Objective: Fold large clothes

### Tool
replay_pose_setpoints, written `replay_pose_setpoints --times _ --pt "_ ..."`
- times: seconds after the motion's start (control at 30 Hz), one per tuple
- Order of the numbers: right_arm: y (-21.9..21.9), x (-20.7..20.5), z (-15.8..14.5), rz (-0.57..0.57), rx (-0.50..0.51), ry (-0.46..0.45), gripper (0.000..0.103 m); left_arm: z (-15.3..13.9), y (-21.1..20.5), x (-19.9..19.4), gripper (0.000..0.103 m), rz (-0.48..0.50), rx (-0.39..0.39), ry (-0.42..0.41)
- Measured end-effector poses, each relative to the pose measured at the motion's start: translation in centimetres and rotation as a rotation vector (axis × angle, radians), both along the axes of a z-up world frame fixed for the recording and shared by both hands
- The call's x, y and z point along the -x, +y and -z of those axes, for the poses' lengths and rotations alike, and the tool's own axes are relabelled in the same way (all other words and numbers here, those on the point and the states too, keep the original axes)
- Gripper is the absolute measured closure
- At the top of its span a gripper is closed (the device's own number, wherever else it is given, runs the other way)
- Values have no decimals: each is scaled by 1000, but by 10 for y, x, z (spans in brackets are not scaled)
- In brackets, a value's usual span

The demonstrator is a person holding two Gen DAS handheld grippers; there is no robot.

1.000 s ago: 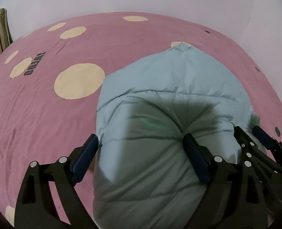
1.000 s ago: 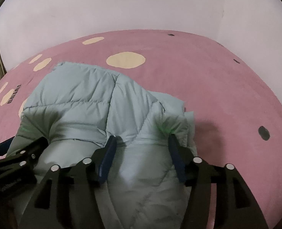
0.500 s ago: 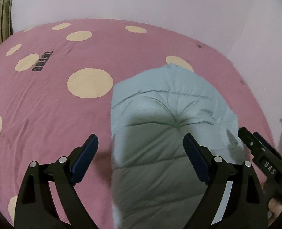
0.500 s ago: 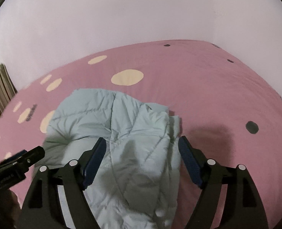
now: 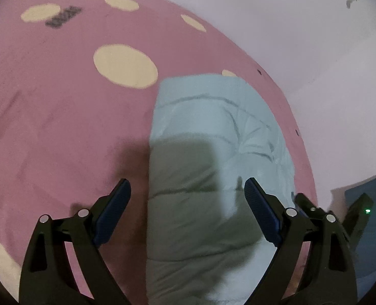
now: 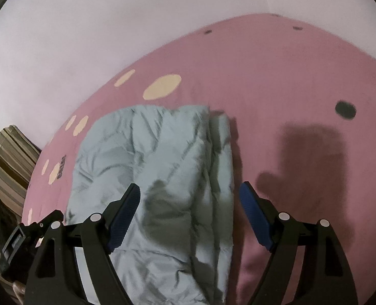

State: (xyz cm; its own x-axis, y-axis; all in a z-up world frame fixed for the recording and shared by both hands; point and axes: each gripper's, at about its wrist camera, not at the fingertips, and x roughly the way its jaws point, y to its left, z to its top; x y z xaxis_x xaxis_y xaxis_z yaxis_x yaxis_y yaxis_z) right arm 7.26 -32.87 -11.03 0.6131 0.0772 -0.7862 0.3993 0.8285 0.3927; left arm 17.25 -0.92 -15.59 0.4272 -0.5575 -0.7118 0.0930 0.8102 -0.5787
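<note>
A: Jacket: pale blue, quilted, lying folded into a long bundle on the pink spotted bedspread.

B: And the grippers?

A: The left gripper hangs over its near end, jaws wide apart, gripping nothing. The right gripper has just been opening; the doubled right edge lies below the gap, pads clear of it.

B: Why there?

A: Probably letting the fold settle.

Left tongs, matte black plastic linkage frame, triangular cut-outs, round silver rivets at pivots, ribbed dark-blue pads on inner finger faces, right tongs same build, black frame, silver rivets, blue pads
</note>
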Motion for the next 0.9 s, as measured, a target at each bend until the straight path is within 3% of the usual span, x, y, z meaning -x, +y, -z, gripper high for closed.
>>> replay_pose_setpoints --times 0.23,0.43,0.47,0.57,0.67,0.8,0.9 --pt "-9 2 28 11 -105 28 19 24 -6 -6 13 10 103 66" --pt "-7 4 40 3 -146 21 18 31 -11 -10 14 50 134 69" --pt "-5 3 40 -8 -142 20 20 32 -13 -10 18 60 134 67" --pt "-2 3 45 -45 -195 2 44 37 -17 -8 25 71 138 67" --pt "-1 2 53 -47 -272 -1 50 37 -20 -7 35 88 136 62" --pt "4 0 52 -76 -317 -21 69 34 -17 -6 52 105 142 47" --pt "13 -1 45 -103 -292 -48 76 28 -17 -4 60 108 144 28"
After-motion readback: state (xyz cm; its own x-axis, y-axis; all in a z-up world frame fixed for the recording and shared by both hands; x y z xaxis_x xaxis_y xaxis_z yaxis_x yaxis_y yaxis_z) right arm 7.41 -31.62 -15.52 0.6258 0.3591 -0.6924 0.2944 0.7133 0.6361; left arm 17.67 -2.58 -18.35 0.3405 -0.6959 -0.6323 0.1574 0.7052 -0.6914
